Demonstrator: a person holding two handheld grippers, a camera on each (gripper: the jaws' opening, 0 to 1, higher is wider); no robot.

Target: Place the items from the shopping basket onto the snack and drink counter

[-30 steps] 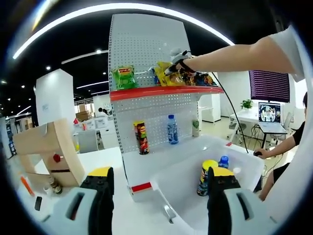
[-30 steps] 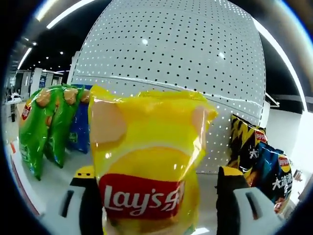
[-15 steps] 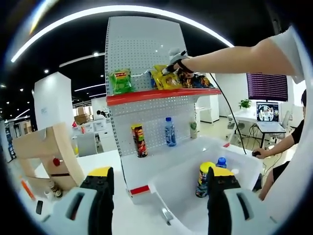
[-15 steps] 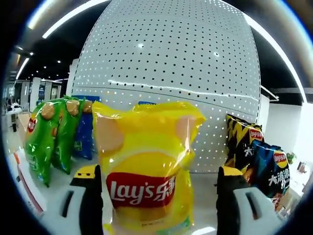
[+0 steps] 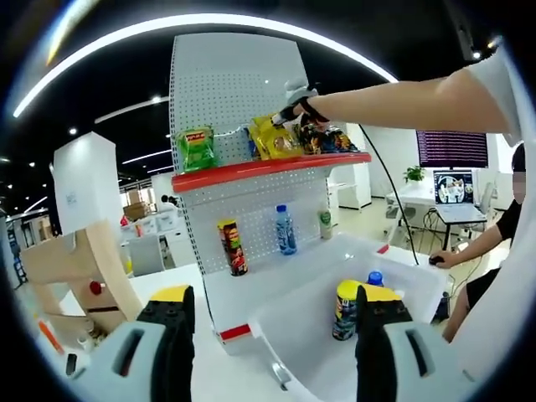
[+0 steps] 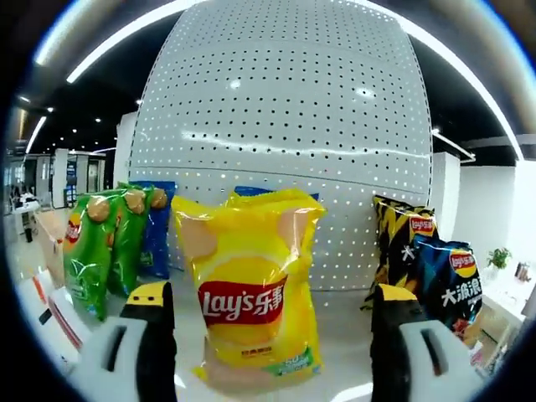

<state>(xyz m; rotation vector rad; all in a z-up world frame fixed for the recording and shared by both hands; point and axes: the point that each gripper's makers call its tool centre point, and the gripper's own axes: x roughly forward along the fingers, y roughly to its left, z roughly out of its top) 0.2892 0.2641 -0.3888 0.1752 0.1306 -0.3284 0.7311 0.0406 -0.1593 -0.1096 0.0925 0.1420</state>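
Yellow Lay's crisp bag [image 6: 253,289] upright on red-edged top shelf [image 5: 268,164], between spread jaws of right gripper [image 6: 272,335], untouched. Left gripper [image 5: 268,335] jaws spread, empty, above white plastic shopping basket [image 5: 419,280] holding yellow-lidded can [image 5: 345,308].

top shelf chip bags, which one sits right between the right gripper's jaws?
The yellow Lay's bag, standing upright and centred between the open jaws of the right gripper. The green bag stands off to its left, the dark bags to its right.

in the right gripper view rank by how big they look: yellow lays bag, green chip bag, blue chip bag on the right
1. yellow Lay's bag, though it stands nearest the camera
2. green chip bag
3. blue chip bag, close to the green one, so that order is unsure
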